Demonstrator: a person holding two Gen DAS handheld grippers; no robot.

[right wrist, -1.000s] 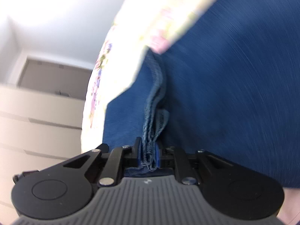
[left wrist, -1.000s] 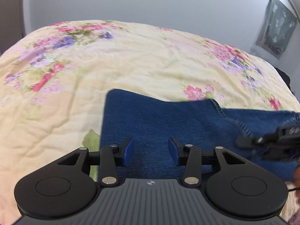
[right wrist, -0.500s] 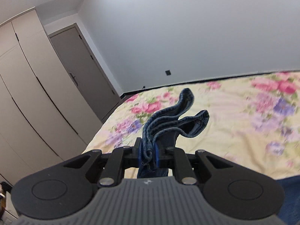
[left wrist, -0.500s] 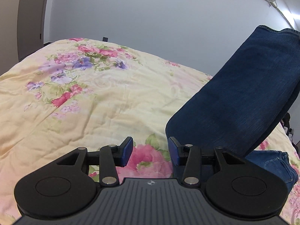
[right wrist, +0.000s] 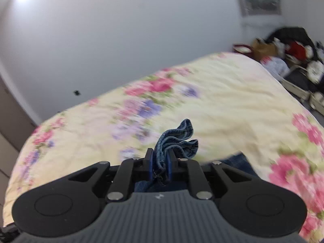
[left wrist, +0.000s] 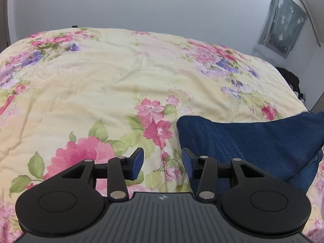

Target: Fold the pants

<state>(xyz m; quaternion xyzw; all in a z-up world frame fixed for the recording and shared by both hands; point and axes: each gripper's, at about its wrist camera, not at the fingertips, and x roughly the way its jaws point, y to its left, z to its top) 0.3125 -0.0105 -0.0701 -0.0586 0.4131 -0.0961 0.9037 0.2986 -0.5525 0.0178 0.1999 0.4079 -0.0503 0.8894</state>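
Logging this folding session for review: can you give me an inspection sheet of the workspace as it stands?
Surface: bed with floral quilt, wrinkled.
Job's things: blue jeans lying at the right; bunched hem lifted.
Clutter: piled belongings beside the bed.
Grippers: left gripper open, over the quilt beside the jeans; right gripper shut on the hem.
Cables: nothing seen.
Surroundings: grey wall, hanging cloth, wardrobe doors.

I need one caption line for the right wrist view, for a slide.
Right gripper, jaws shut on the bunched hem of the blue jeans, above a floral bedspread.
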